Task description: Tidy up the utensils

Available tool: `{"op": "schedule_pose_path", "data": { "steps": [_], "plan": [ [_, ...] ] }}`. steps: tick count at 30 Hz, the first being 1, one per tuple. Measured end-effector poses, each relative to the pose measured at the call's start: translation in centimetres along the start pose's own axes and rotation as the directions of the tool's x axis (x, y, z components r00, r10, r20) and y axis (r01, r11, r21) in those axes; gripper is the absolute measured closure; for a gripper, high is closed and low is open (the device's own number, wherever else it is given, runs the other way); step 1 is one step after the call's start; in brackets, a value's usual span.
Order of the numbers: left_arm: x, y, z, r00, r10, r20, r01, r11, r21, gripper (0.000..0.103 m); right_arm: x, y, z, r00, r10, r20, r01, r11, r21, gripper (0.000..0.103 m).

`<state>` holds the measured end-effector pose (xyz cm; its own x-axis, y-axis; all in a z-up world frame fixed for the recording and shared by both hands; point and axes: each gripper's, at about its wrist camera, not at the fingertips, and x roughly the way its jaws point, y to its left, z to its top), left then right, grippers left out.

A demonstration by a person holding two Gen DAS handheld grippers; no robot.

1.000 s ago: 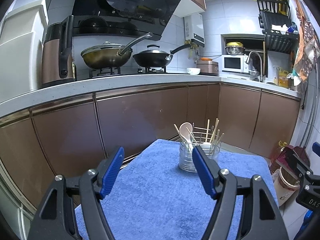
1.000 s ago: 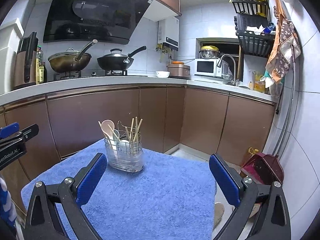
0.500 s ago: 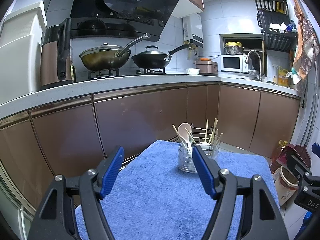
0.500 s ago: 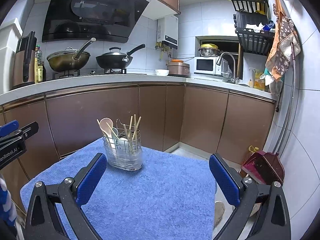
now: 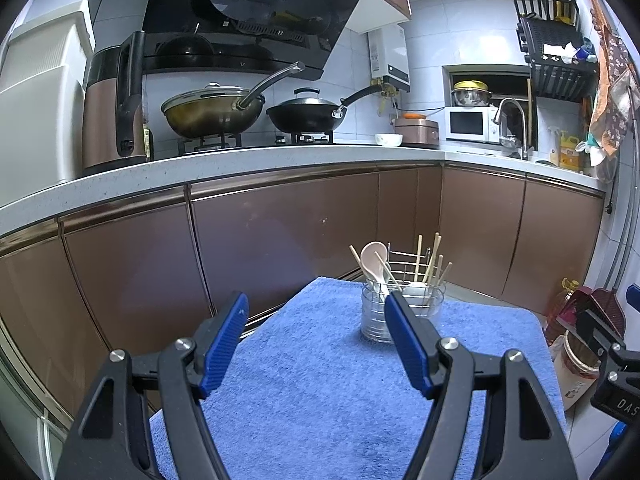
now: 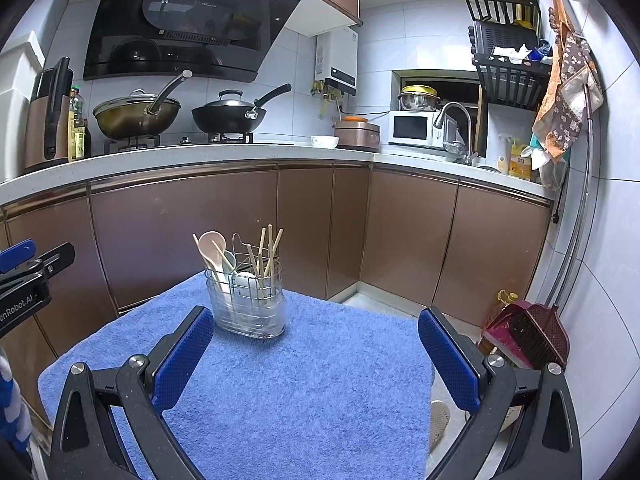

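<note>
Both the left gripper (image 5: 316, 340) and right gripper (image 6: 316, 354) hang spread and empty, having drawn slightly back over the blue towel (image 6: 280, 392). Beyond, near its far edge, the wire utensil caddy (image 6: 248, 304) holds chopsticks (image 6: 266, 252) and a spoon (image 6: 212, 246) (seemingly sorted).

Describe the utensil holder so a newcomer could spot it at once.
A blue towel covers the table before the brown cabinets. On its far part stands the utensil holder, a wire basket in a clear cup, the only thing there, with chopsticks and a pale spoon sticking up.
</note>
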<state>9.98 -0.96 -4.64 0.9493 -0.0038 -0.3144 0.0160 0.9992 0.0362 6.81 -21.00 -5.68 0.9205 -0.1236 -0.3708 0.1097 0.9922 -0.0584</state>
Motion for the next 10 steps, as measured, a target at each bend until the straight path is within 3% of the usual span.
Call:
{"op": "schedule_pose_path", "data": {
  "steps": [10],
  "plan": [
    [0.52, 0.30, -0.09, 1.000, 0.003, -0.018, -0.003, 1.000, -0.010, 0.034, 0.42, -0.22, -0.26, 1.000, -0.006, -0.008, 0.006, 1.000, 0.000, 0.000]
  ]
}}
